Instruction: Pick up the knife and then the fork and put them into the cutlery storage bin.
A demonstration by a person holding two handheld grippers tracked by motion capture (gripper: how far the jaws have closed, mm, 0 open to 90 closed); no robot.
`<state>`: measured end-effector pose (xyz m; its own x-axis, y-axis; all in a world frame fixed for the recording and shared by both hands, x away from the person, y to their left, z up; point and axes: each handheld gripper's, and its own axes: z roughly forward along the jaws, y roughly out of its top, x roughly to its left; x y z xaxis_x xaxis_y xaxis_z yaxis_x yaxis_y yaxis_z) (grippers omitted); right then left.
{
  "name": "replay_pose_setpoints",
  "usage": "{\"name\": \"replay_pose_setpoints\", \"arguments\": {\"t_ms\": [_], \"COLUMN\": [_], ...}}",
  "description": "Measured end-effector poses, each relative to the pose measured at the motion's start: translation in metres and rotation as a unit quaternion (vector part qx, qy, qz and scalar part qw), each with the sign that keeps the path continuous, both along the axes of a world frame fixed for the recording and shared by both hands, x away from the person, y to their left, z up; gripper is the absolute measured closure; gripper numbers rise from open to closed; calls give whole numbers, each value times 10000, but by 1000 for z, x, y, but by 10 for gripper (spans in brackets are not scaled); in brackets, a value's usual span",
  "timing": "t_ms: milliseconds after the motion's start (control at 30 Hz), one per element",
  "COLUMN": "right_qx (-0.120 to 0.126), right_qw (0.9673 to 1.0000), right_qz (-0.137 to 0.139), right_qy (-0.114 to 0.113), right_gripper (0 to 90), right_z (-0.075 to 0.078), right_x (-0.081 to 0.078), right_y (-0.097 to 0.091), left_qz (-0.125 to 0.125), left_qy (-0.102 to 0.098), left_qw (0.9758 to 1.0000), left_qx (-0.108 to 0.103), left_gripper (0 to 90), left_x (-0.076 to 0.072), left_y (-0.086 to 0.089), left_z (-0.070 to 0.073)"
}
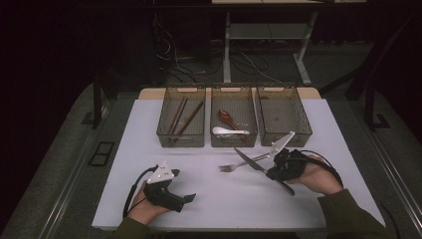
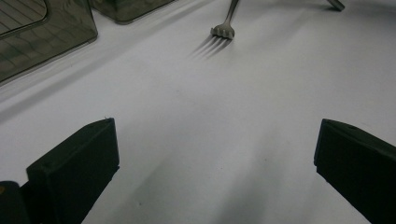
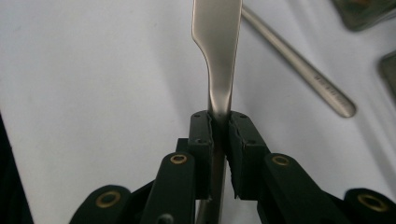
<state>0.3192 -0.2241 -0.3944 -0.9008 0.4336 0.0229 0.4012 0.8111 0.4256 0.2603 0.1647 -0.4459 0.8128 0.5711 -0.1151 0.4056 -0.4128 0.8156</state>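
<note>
Three bins stand side by side along the far edge of the table [image 1: 149,199]. The left bin [image 1: 181,140] holds chopsticks [image 1: 180,117], the middle bin [image 1: 234,141] holds two spoons [image 1: 230,125], one in front of the other, and the right bin [image 1: 306,130] sits beside it. Before the middle bin, a fork [image 1: 238,165] lies on the table. The knife [image 1: 255,164] crosses over the fork's handle, clamped in the right tongs [image 3: 219,126]. The left tongs [image 1: 188,197] rest near the front left corner.

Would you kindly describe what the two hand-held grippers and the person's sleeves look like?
Both are black. The left hand-held gripper carries a light grey three-cornered plate on top and trails a black cable. The right hand-held gripper has blocky pads and brass-coloured pivot pins. The sleeves are olive green.
</note>
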Motion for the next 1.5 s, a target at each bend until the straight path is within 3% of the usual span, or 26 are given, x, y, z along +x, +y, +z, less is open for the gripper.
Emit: {"name": "replay_pose_setpoints", "arguments": {"t_ms": [367,733,933,1100,1367,1500], "right_qx": [615,1213,1486,1763,2091,2169], "right_qw": [9966,9874,9800,9711,9577,9536], "right_qz": [-473,-906,-1164,-1380,-1675,-1762], "right_qy": [-268,-467,-629,-830,-1047,-1122], "right_gripper": [799,799,799,799,798,798], "right_z": [3,1,0,1,3,5], "right_x": [5,10,13,15,18,19], "right_y": [-14,-29,-37,-46,-59,-63], "left_qz": [-129,-141,-153,-159,-180,-163], "left_qy": [-76,-239,-251,-260,-131,-17], "left_qw": [9999,9995,9994,9992,9994,9993], "left_qx": [-43,-154,-174,-249,-254,-335], "left_gripper": [0,0,0,0,0,0], "left_x": [0,0,1,2,2,3], "left_y": [1,1,1,0,-1,0], "left_z": [0,0,0,1,1,1]}}
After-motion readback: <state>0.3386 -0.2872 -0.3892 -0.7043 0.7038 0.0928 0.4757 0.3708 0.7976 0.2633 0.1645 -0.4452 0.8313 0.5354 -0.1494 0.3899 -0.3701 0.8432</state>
